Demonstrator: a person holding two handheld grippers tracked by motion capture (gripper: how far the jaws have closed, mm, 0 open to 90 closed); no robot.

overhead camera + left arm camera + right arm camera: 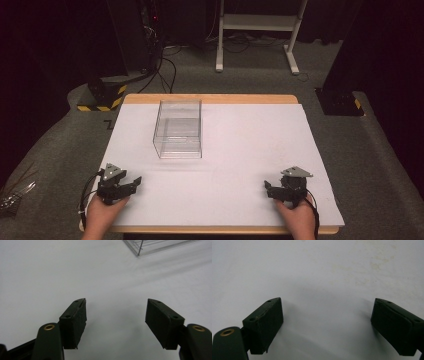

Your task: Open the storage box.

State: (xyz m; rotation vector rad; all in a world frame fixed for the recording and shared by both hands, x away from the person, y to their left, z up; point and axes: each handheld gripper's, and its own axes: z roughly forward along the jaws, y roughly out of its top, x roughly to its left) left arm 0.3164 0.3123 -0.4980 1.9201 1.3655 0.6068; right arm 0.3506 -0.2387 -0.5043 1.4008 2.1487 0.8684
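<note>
High view: two open tongs, left and right, one clear box

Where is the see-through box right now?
In the high view the clear box stands on the white table, left of the middle and toward the far edge. It is nearer the left gripper than the right gripper, and touches neither.

White-topped table with clear box on it
</note>
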